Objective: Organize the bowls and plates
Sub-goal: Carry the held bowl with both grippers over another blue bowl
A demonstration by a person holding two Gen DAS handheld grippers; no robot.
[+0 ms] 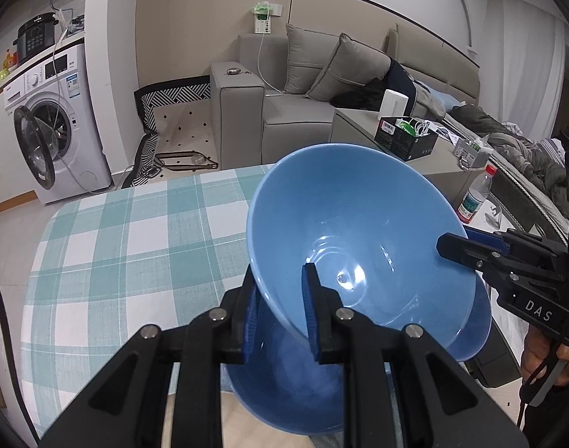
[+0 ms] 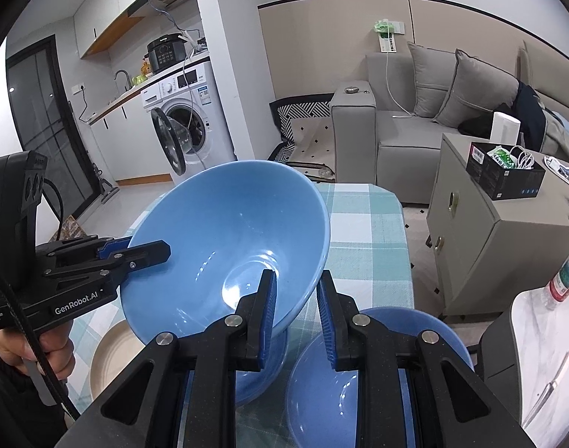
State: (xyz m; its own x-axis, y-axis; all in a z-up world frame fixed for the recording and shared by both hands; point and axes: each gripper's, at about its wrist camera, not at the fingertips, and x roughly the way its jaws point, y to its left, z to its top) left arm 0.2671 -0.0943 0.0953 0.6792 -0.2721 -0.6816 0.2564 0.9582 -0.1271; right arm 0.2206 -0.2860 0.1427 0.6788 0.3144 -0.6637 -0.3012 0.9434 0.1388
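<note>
A: Even, soft indoor light fills both wrist views; where it comes from cannot be told. No hard shadows fall on the checked surface (image 1: pixel 135 231).

B: Small white glints ring the inside of the blue bowl (image 1: pixel 359 231), strongest near its bottom. The washing machine door (image 2: pixel 168 142) also catches a sheen.

A: Fisheye bending is heavy: wall lines bow, and black vignette fills every corner.

B: Focus holds sharp on the bowl and sofa (image 2: pixel 415 130); the left view's near bottom edge looks slightly soft and hazy.

Checked cloth (image 1: pixel 135 231) lies bare leftward (second bowl (image 2: pixel 359 373) crowds the right).
</note>
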